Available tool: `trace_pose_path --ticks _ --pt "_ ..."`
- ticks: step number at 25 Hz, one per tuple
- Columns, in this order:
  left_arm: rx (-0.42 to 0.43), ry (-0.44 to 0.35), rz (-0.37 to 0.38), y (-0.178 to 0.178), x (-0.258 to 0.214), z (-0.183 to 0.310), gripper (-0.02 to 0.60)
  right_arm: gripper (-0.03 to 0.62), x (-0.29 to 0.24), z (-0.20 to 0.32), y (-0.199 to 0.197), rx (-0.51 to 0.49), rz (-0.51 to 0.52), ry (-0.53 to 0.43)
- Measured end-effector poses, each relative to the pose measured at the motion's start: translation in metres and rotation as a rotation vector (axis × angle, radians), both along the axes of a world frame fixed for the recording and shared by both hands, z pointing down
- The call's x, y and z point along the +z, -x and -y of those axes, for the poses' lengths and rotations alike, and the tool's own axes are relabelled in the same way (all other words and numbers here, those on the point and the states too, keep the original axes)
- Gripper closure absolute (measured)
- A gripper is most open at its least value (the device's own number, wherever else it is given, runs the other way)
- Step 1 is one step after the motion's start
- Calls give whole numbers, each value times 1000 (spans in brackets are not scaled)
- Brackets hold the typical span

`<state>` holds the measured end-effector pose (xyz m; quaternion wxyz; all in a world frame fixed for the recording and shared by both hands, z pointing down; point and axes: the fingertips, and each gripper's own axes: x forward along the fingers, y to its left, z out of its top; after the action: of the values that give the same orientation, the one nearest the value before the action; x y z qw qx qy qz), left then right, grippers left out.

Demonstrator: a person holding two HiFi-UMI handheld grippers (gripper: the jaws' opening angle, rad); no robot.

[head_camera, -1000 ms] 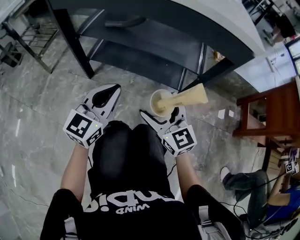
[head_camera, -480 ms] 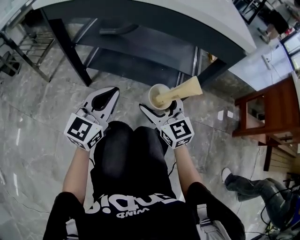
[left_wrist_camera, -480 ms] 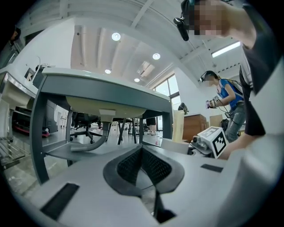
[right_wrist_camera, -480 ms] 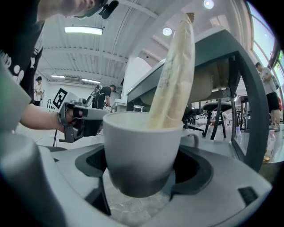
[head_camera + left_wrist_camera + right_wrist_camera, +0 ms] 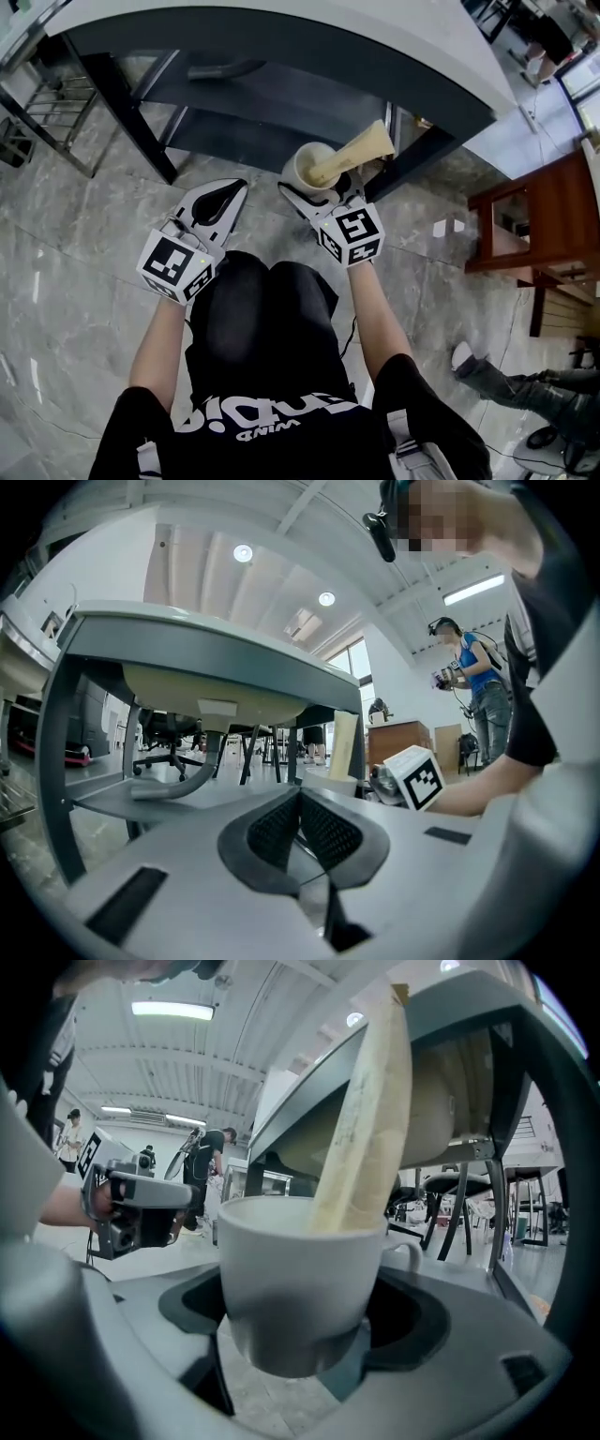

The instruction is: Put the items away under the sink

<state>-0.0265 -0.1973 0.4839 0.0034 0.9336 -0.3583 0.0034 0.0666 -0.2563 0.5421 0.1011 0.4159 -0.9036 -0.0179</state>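
Scene: We face the sink [image 5: 394,42] from above, its dark shelf [image 5: 281,98] open toward us over a grey stone floor [image 5: 75,244].
Right gripper: The right gripper [image 5: 319,192] has its jaws spread wide and clamped on either side of a white mug [image 5: 300,1269].
Mug: We hold it clear of the floor, in front of the shelf and close to the frame's right leg [image 5: 408,155]; its handle sticks out to the right in the right gripper view.
Stick: A cream tapered stick [image 5: 352,155] leans in the mug, wide end up toward the counter's edge.
Left gripper: The left gripper [image 5: 225,195] has its jaws pressed together with nothing between them. It sits left of the mug, apart from it, pointing at the shelf.
Under the sink: A grey hose [image 5: 178,780] lies on the shelf and curves up to the basin's underside.
Right edge: A wooden table [image 5: 525,225] stands well apart.
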Motion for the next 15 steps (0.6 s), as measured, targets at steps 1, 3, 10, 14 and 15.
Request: trace_pose_path --ticks 1,3,10,14,15 --pt "4 3 0 -1 1 1 561 149 1 7 0 0 -10 2" --pt "11 7 2 -4 4 4 562 149 4 20 0 2 -33 7" --pt "25 5 29 -8 11 5 561 149 13 62 -8 34 -90 35" --pt "27 19 19 -7 15 7 563 149 9 82 -14 67 -84 35" --pt "28 22 16 -6 15 8 561 149 7 87 -16 76 -79 33"
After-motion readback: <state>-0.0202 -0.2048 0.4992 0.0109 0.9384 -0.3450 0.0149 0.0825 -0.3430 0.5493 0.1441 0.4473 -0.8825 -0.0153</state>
